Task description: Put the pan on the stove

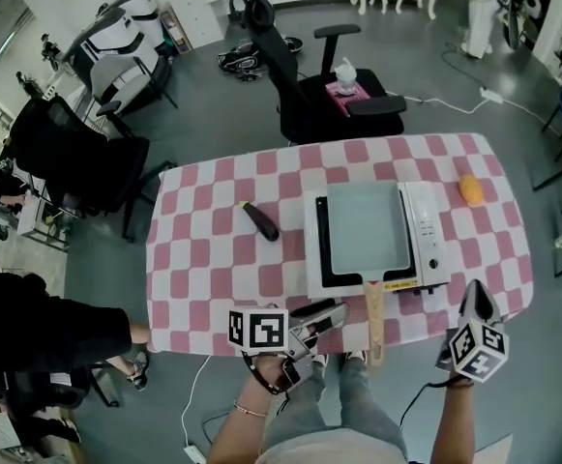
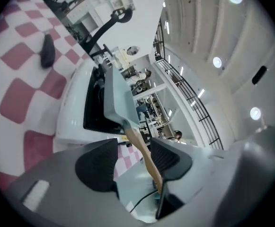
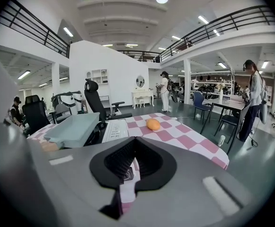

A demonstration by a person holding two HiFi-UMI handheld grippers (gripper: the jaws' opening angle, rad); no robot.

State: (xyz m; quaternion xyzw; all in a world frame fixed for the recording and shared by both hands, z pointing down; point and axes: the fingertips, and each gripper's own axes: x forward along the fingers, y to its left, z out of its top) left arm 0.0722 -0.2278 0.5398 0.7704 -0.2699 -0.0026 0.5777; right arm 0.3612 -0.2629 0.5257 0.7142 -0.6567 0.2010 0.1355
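The pale green rectangular pan (image 1: 366,228) sits on the white stove (image 1: 424,230) on the checked table (image 1: 203,259). Its wooden handle (image 1: 373,317) juts over the near table edge. My left gripper (image 1: 321,319) is open just left of the handle and does not touch it. In the left gripper view the handle (image 2: 142,148) runs past the gap of the left gripper (image 2: 133,160), clear of both pads, with the pan (image 2: 116,96) beyond. My right gripper (image 1: 476,298) hangs off the table's near right corner, shut and empty. In the right gripper view, the right gripper (image 3: 133,148) faces the pan (image 3: 73,126).
A dark eggplant-like object (image 1: 259,220) lies left of the stove. An orange fruit (image 1: 471,189) rests at the far right of the table. A black office chair (image 1: 310,85) stands behind the table. A person sits at the left.
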